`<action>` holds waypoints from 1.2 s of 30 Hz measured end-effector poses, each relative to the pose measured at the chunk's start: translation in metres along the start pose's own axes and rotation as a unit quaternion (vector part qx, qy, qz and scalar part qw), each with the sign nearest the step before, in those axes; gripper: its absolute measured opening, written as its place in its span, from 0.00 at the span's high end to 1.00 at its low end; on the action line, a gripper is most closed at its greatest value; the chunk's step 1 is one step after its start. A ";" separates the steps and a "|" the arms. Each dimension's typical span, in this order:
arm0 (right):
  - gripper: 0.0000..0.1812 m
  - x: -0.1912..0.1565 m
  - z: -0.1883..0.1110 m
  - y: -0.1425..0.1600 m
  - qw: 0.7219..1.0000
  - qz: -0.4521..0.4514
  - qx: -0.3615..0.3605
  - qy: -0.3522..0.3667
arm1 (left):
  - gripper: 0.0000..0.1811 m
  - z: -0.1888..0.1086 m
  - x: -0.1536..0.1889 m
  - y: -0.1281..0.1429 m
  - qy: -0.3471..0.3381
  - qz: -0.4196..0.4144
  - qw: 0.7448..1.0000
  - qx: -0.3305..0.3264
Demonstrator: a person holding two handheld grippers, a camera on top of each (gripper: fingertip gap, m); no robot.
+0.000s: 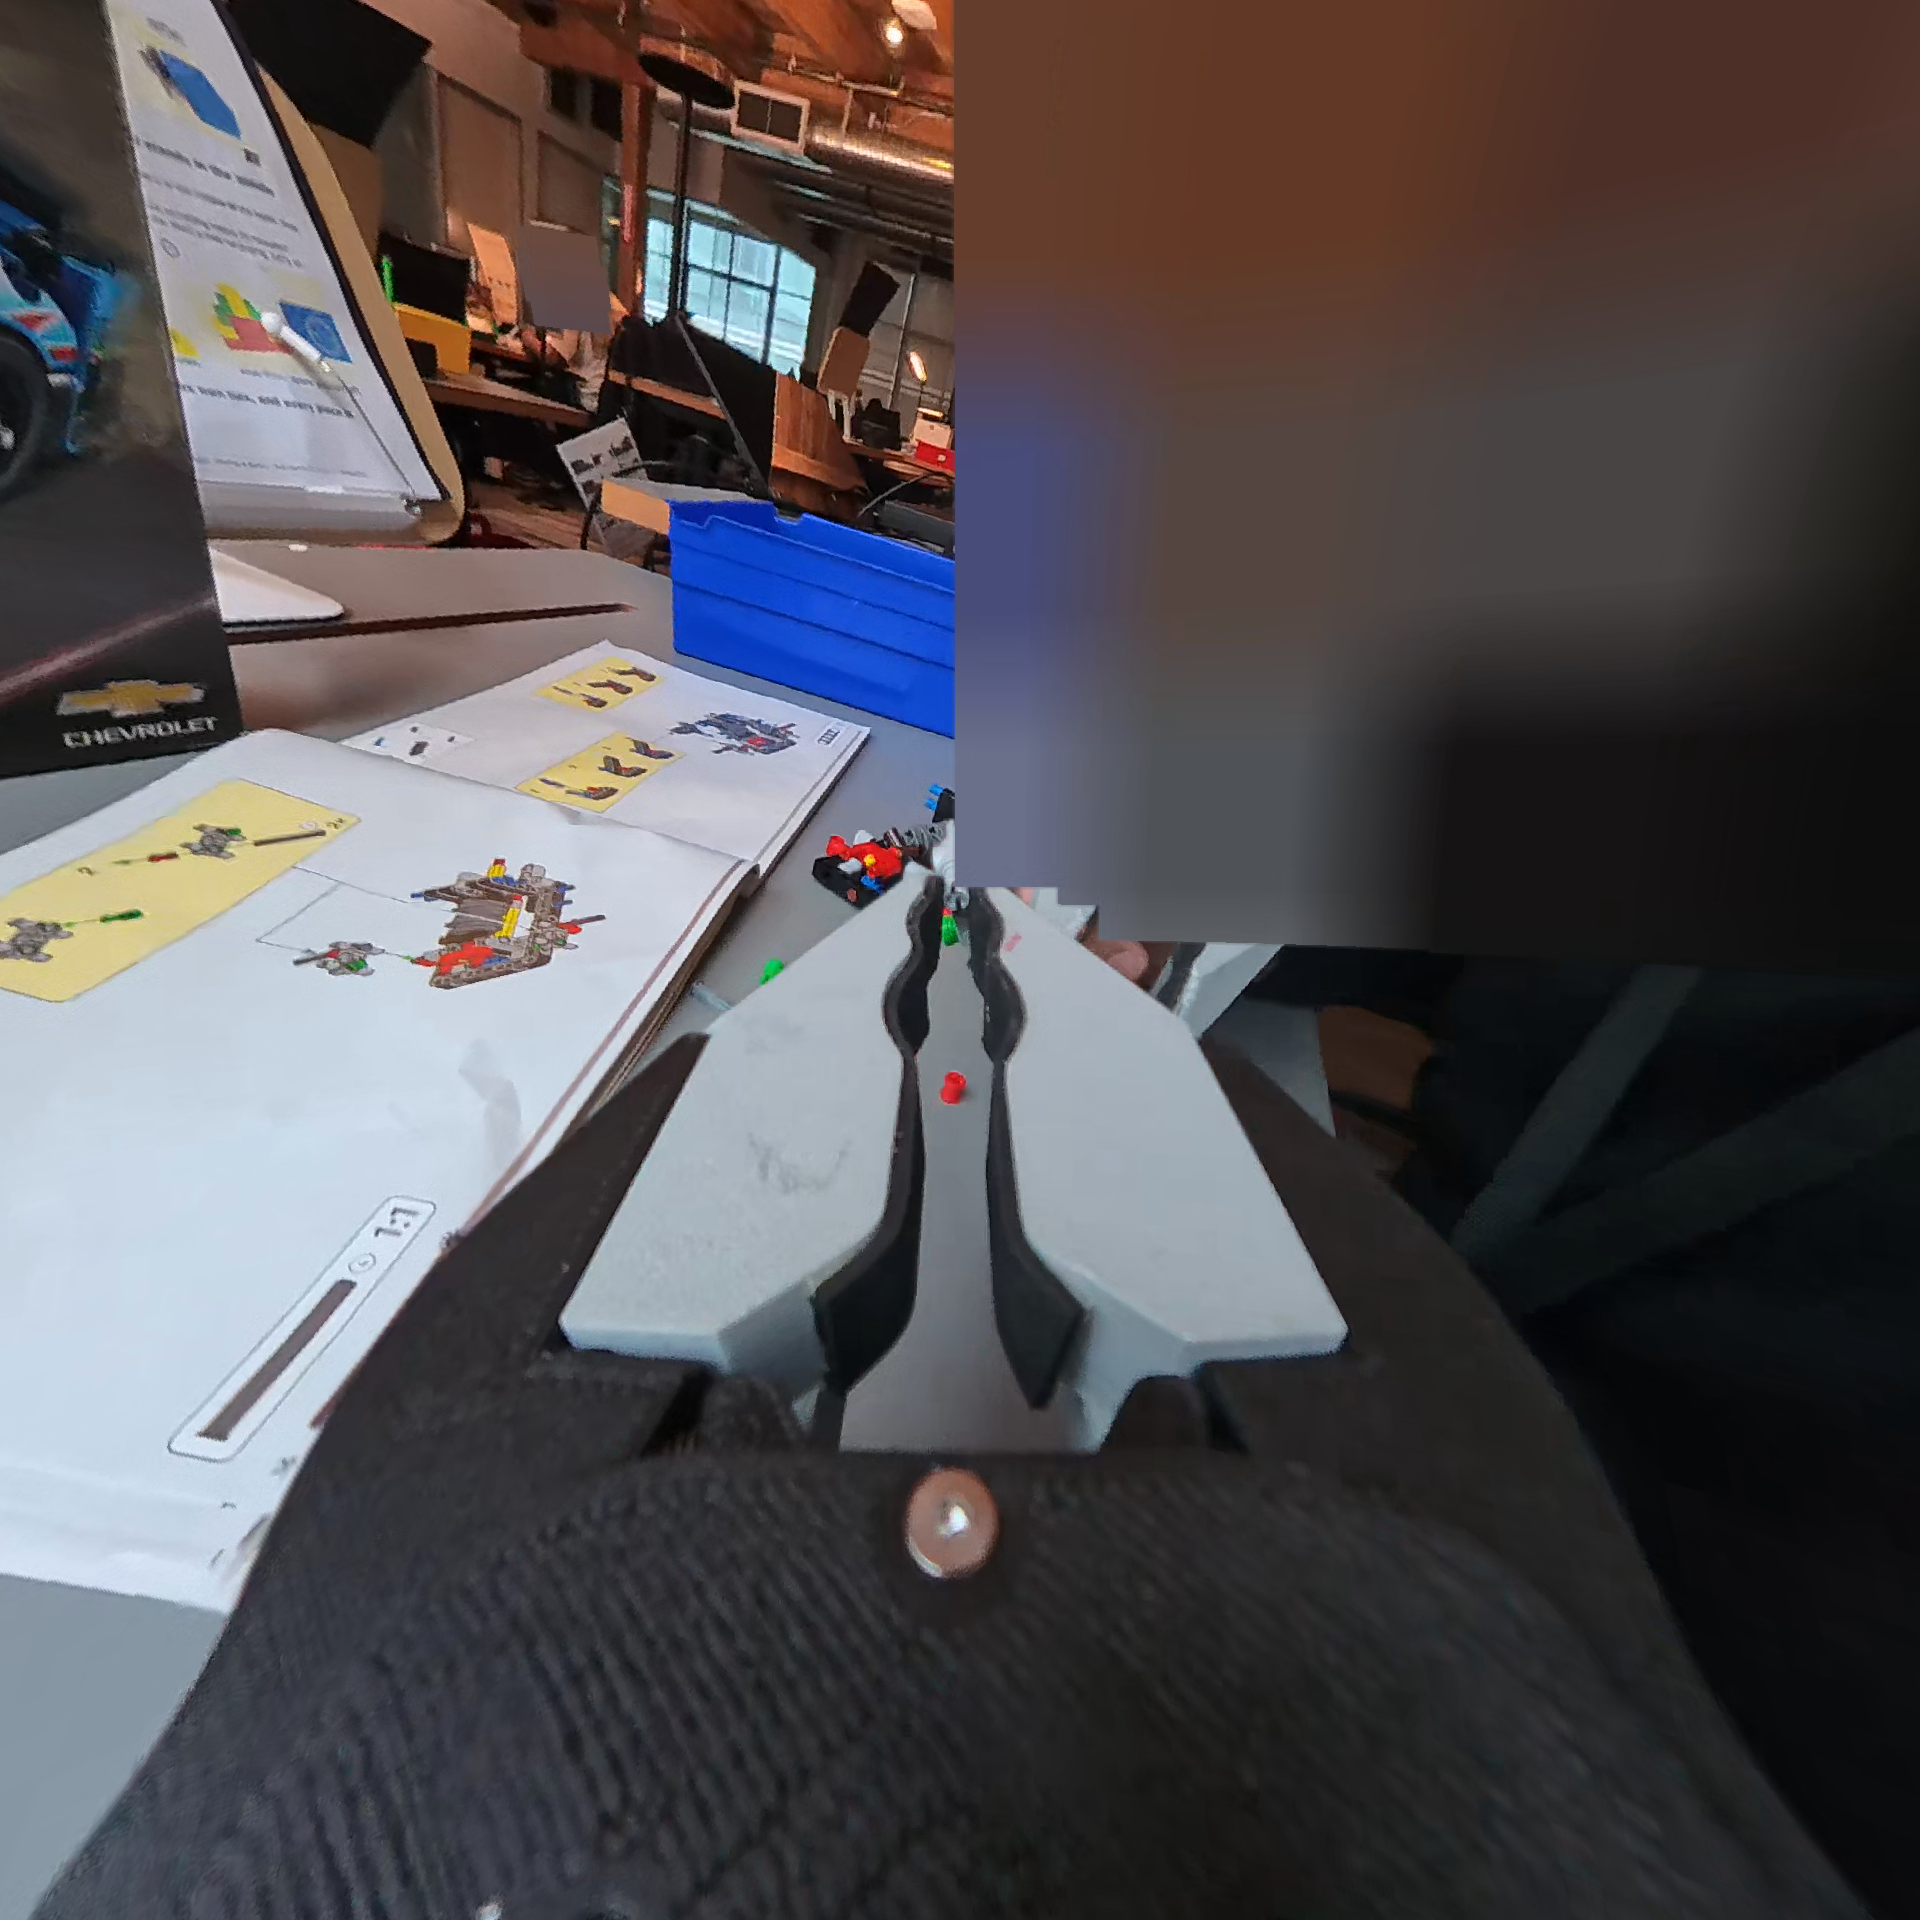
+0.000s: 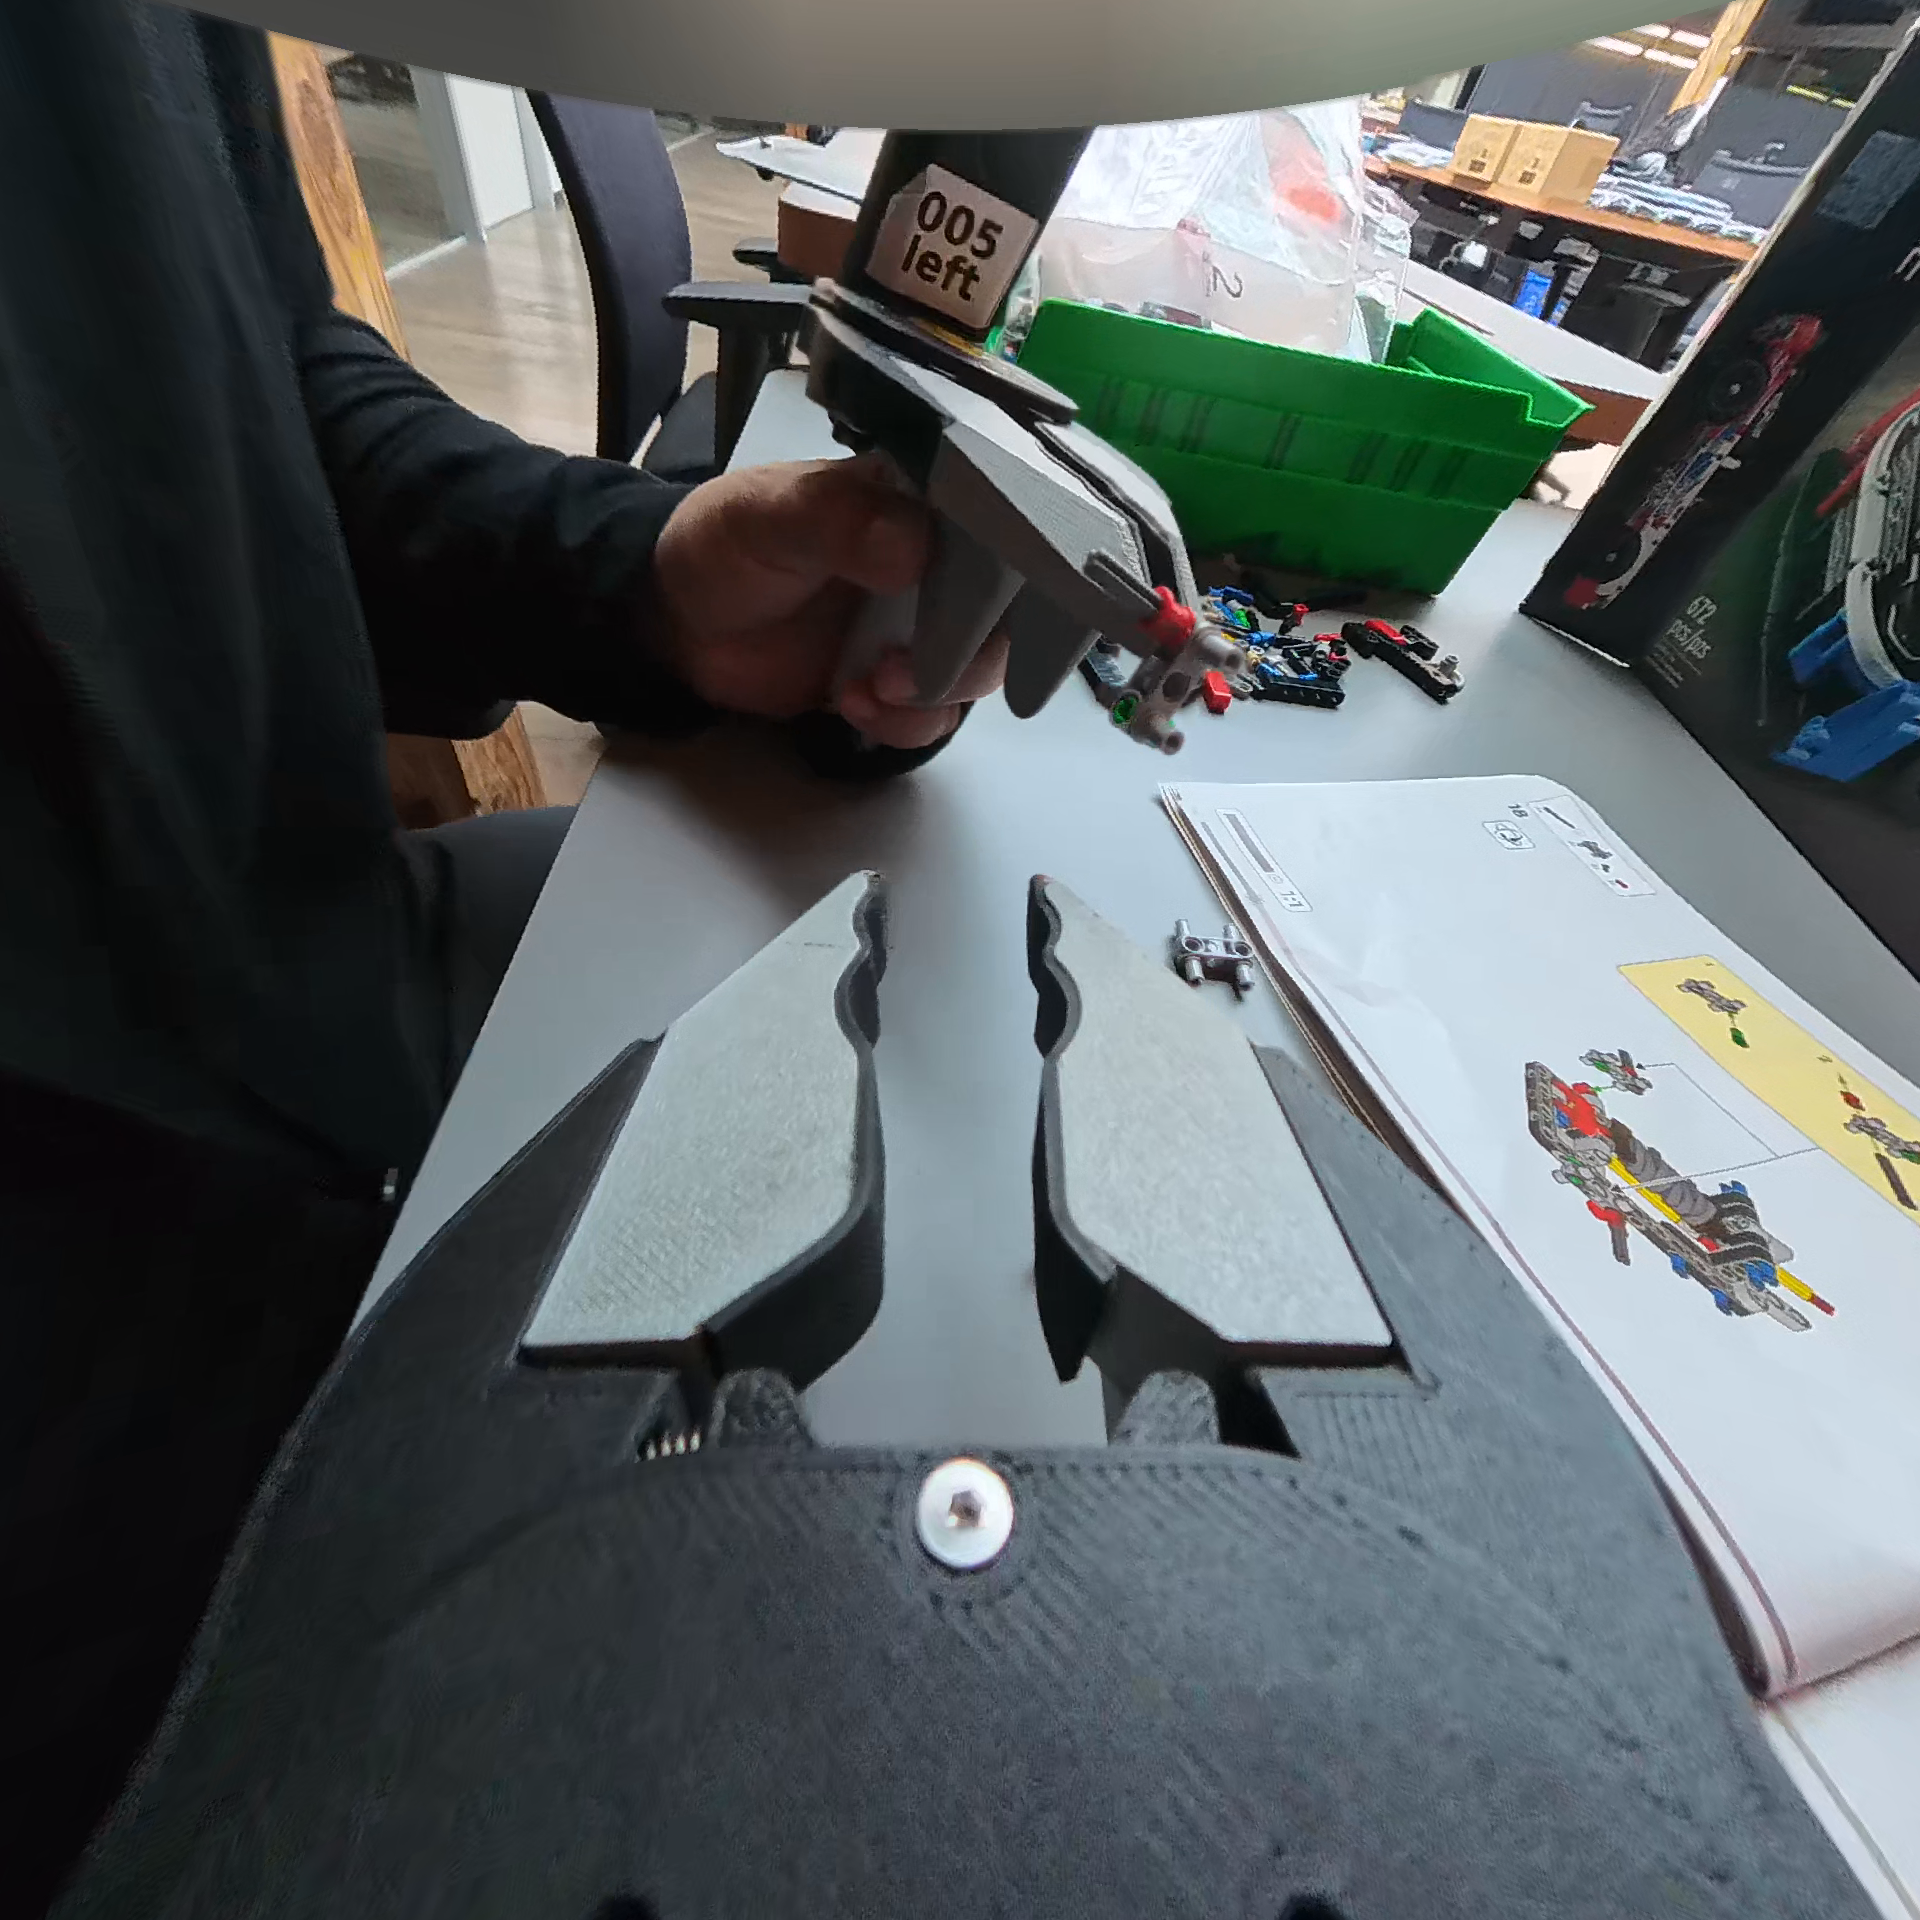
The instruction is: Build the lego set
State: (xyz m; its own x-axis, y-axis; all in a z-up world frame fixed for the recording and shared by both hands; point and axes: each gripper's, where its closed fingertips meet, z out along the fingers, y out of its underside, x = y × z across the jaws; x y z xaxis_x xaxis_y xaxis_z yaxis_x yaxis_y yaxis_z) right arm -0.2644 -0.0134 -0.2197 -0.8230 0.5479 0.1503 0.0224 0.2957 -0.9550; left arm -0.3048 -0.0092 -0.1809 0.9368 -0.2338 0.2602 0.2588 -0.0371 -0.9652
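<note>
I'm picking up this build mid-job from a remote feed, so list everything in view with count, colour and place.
Instruction booklet: one, white, open on the grey table.
Grey connector: one, loose beside the booklet's edge.
Loose piece pile: many, mixed colours, before the green bin.
Red pin: one, on the table.
Blue bin: one, beyond the booklet.
Set boxes: two, dark, standing at the table's edges.
Left hand-held gripper: shut on a small grey subassembly.
Right hand-held gripper: open, empty.
</note>
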 end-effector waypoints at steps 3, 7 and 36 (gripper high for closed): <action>0.86 0.003 -0.003 -0.003 1.000 0.020 0.014 -0.005 | 0.99 0.000 -0.001 -0.001 0.000 0.036 0.999 -0.001; 0.85 0.008 -0.006 -0.005 0.998 0.054 0.031 -0.016 | 0.99 0.001 0.001 0.000 0.002 0.128 0.992 -0.011; 0.87 -0.053 -0.025 -0.015 0.980 0.038 0.052 -0.186 | 0.99 0.017 0.097 0.050 0.087 0.776 0.562 -0.272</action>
State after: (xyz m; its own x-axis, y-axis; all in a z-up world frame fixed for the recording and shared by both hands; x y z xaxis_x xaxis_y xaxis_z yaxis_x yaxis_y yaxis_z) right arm -0.2068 -0.0271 -0.2069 -0.9718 0.2355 -0.0084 0.0503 0.1727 -0.9837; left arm -0.1972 -0.0169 -0.2040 -0.1155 -0.4841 -0.8673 -0.9933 0.0622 0.0976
